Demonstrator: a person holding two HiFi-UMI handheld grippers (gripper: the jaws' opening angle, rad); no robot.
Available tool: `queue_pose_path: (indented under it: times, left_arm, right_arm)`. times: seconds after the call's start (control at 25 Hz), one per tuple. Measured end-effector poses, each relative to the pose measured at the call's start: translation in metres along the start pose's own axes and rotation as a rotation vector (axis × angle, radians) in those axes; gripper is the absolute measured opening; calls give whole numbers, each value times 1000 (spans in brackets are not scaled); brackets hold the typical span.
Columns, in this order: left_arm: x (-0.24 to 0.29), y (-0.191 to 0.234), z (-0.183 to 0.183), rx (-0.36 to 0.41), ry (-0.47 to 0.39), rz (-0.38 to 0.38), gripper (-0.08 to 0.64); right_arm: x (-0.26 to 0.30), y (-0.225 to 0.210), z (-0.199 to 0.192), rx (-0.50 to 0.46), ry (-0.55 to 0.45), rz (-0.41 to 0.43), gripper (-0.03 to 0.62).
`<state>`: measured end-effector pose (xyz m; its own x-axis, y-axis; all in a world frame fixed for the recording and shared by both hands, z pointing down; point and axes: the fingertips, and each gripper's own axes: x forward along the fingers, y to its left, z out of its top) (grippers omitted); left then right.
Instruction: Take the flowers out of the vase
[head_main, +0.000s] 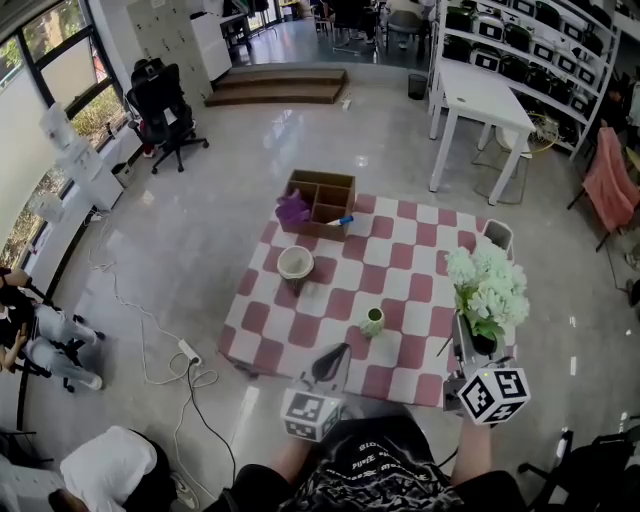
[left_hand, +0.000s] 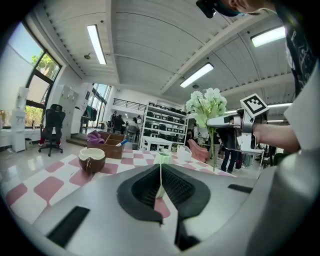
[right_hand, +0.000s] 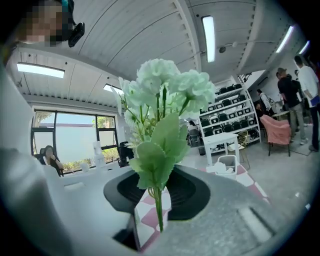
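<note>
Now, right tool (head_main: 472, 342): clamped narrow on the stems of the flowers (head_main: 487, 285), blooms up.
Flowers: out of the vase (head_main: 372, 321), held over the right edge of the counter (head_main: 400, 245), well apart from the vase.
Left tool (head_main: 337, 353): pressed together, empty, at the near edge, pointing toward the vase.
Around: coconut bowl (head_main: 295, 263), wooden box (head_main: 322, 203) holding a purple bundle (head_main: 293, 210), white basket (head_main: 497, 236) beyond the flowers.
In the way: leaves and blooms fill the right gripper view, hiding much of the counter.
</note>
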<state>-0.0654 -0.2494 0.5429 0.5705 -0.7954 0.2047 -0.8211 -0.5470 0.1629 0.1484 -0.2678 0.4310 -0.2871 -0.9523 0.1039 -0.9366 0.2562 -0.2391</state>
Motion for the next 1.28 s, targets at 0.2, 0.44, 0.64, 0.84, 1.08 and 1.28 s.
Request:
queue_pose_path:
  times: [0.2,0.44,0.64,0.84,1.08,1.28]
  left_arm:
    - [0,-2,1,-2,-3,1,15]
    - [1,0,1,5,-2,28,15]
    - [3,0,3,5,2,35,15]
    - [7,1,3,6,6,39,15]
    - [12,4,3,5,14,43,15]
    - [18,11,2,5,20,52,15]
  right_arm:
    - [-3,-15,-18,13,58,-43,101]
    - [-4,-24,-41,24,146,-55,100]
    - [-4,-36,-66,56,250,-85,100]
    - [-4,-49,-84,78,316,-116,99]
    - [2,-58,-107,90,391,-127,100]
    - [10,-66,-126,115,441,-136,99]
